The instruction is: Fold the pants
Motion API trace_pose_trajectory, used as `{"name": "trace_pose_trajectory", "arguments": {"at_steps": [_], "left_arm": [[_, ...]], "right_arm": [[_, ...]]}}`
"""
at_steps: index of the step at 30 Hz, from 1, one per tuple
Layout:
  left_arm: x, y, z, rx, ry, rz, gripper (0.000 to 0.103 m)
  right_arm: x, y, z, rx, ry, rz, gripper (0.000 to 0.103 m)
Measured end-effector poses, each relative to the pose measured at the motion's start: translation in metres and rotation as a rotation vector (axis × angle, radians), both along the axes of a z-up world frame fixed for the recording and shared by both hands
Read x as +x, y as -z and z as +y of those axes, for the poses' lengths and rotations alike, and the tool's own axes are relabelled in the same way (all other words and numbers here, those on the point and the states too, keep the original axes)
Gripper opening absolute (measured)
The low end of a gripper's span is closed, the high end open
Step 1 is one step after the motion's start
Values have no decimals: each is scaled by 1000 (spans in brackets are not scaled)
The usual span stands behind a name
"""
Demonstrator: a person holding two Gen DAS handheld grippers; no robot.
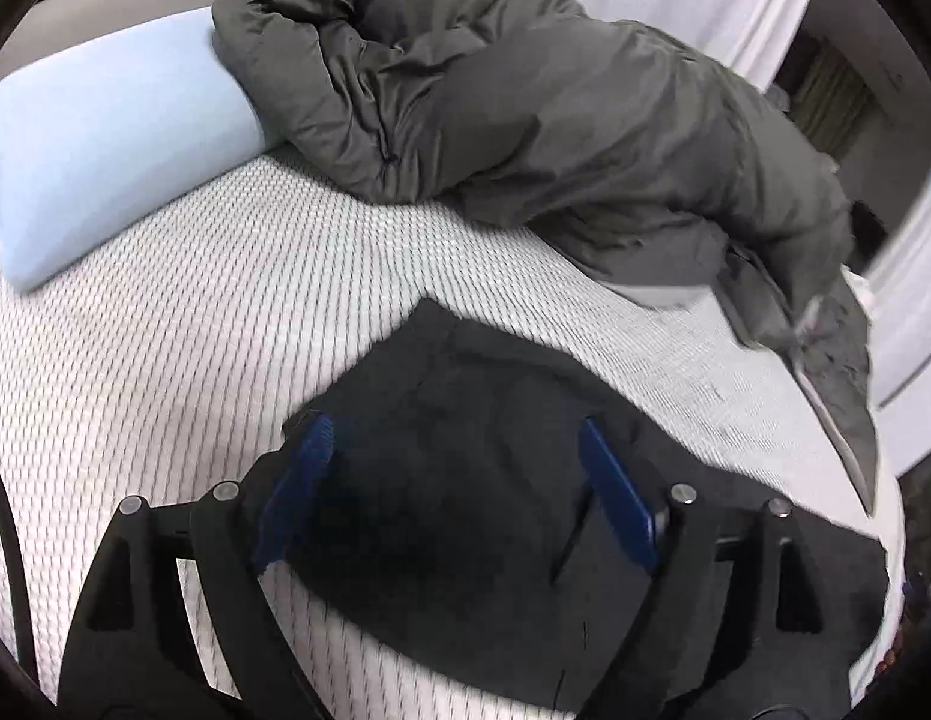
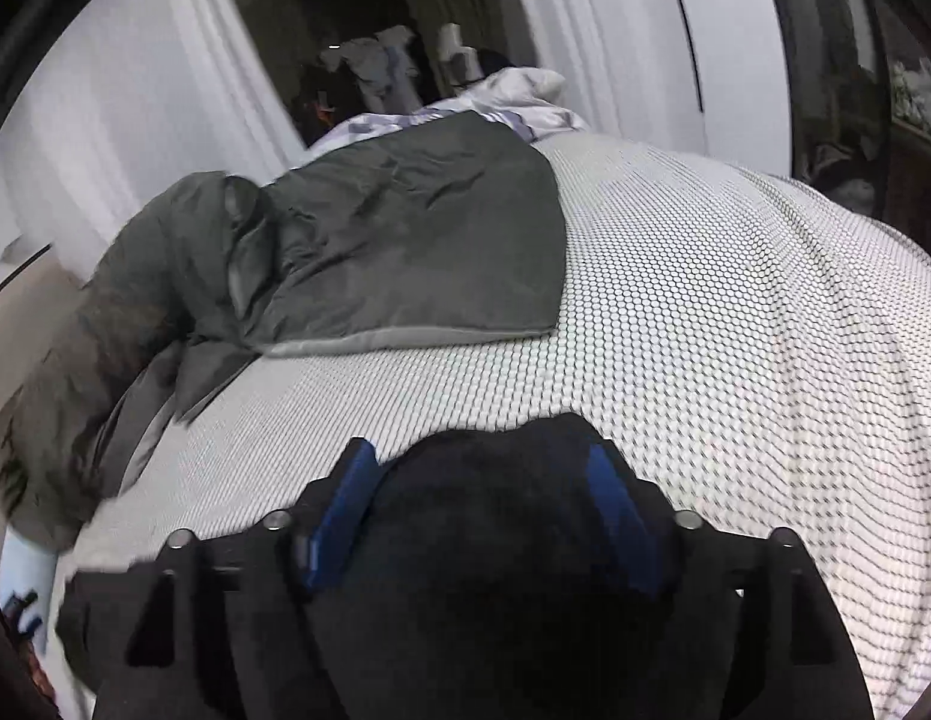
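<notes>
The black pants [image 1: 465, 420] lie on the near part of the bed [image 1: 165, 360]. Both the left hand-held gripper [image 1: 453, 438] and the right hand-held gripper [image 2: 483, 468] stand wide open over them, gripping nothing. A grey duvet [image 1: 525, 102] is bunched farther off, a blue pillow [image 1: 105, 150] at far left.

Two grippers [image 1: 453, 444] [image 2: 483, 468] are working over one pair of black pants [image 1: 465, 372], one grey duvet [image 1: 525, 108], one blue pillow [image 1: 105, 144].
</notes>
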State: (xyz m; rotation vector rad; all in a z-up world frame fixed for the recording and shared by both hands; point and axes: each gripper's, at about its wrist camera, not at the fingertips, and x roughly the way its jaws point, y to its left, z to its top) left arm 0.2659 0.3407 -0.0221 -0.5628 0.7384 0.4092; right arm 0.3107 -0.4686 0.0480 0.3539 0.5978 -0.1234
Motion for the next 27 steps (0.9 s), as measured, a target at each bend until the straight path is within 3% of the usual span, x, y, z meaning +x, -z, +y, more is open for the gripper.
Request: {"name": "trace_pose_trajectory", "arguments": {"at_steps": [3,7,10,12,14,16,20,24,27], "left_arm": [[-40,7,-26,-62,80,-47,82],[-57,30,-69,-170,182,-64,80],[-43,49,-91,-181,226,-3,56],[-29,62,-92,-229,229,22,50],[-17,76,-89,-278,175,41,17],[-16,81,-85,-316,138,15,2],[-45,65,-86,-291,127,-96,2],[-45,73,-87,-242,149,24,5],[-65,74,-77,-300,91,-8,19]], "right_arm": [[-50,10,5,45,-23,-47,87],[-110,28,11,165,-46,-91,87],[-136,37,21,197,-46,-102,87],[-155,43,26,224,-58,-106,87],[-167,44,29,219,-66,-105,87],[-175,45,28,204,-66,-96,87],[-191,43,17,182,-39,-103,87],[-188,49,2,183,-16,-89,87],[-184,61,-4,236,-16,-68,87]]}}
